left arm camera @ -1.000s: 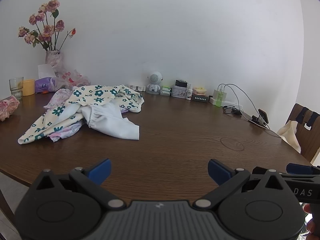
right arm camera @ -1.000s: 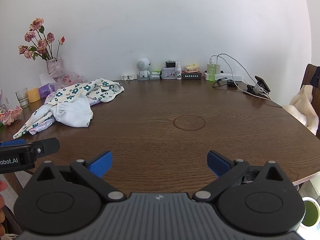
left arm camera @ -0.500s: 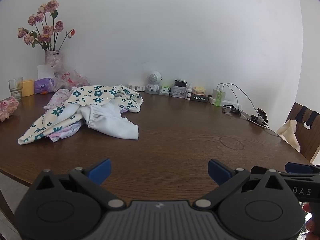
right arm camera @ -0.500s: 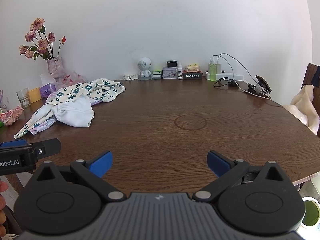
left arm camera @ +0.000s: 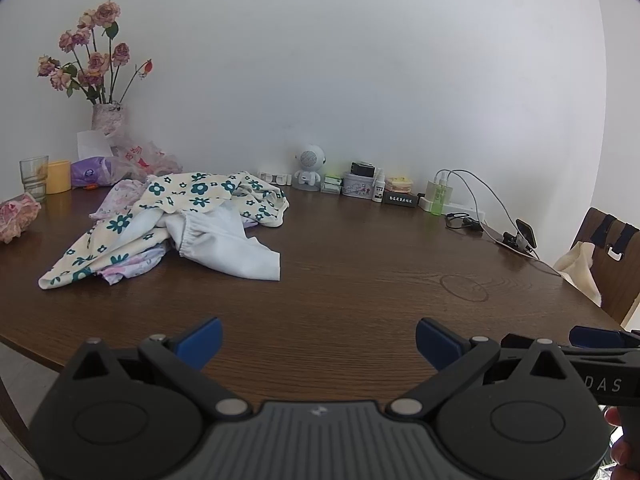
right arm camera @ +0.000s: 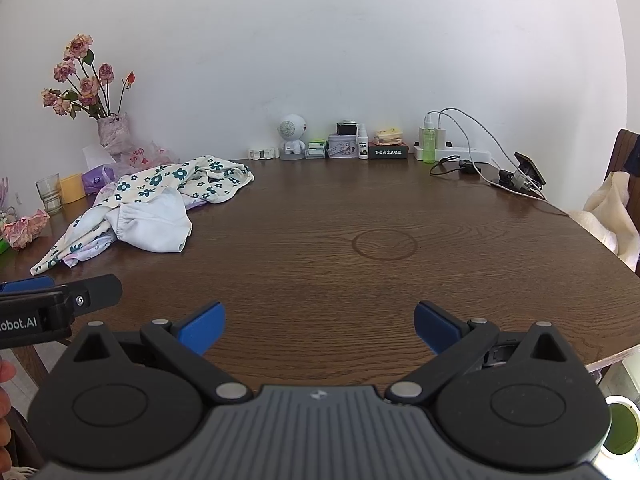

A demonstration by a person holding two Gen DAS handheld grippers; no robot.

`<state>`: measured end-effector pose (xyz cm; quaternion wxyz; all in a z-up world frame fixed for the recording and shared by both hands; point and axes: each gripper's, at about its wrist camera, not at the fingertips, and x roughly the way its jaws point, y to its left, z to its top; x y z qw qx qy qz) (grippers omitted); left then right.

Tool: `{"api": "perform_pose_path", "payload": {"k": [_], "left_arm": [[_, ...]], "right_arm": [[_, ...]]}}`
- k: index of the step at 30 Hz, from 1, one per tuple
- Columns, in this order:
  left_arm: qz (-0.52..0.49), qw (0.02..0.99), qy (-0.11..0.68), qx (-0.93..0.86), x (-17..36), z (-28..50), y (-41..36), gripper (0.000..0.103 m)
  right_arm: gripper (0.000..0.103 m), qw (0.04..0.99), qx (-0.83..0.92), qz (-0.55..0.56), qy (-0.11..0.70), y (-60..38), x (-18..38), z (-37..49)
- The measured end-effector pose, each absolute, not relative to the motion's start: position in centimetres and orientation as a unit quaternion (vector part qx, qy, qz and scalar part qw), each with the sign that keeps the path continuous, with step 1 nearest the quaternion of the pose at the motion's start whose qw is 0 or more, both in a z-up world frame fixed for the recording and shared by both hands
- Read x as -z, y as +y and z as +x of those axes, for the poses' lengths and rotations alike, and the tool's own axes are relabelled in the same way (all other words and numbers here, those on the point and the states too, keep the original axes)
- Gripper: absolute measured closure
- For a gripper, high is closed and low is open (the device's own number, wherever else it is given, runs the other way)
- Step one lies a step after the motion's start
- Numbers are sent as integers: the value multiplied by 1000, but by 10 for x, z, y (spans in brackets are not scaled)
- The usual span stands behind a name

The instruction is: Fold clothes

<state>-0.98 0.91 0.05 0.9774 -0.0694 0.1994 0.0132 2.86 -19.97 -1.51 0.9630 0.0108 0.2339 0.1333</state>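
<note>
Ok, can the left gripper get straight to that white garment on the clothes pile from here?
Probably yes. The left gripper is open at the table's near edge, and only bare tabletop lies between it and the white garment, which sits exposed on the pile's near side.

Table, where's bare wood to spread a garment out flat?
The widest bare stretch of the table runs from the clothes pile right to the ring mark and forward to both open grippers. Crowded: small items along the wall, cables and phone at far right.

one clothes pile [left arm camera: 168, 224], two hand-held grippers [left arm camera: 318, 344]
</note>
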Motion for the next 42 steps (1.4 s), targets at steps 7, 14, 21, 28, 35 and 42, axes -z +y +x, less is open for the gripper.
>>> {"api": "perform_pose_path", "payload": {"k": [7,14,21,28,35,42], "left_arm": [[-69,977,201,-13,0,-9,9,0],[-68,976,205,-13,2,-6,8,0],[-70,975,210,-24,3,0,14,0],[-79,971,221,-50,1,21,38,0],[-72,970,204,-114,-25,54,90,0],[-8,972,193,-133,-59,103,136,0]], "right_arm": [[0,963,-134,10,235,-199,15,30],[0,960,-139,10,241,-198,19,33],[0,955,-155,7,254,-193,22,45],[0,947,-179,-8,267,-177,19,69],[0,929,-240,-26,280,-146,-9,120],[3,908,-288,-61,297,-94,-67,210]]}}
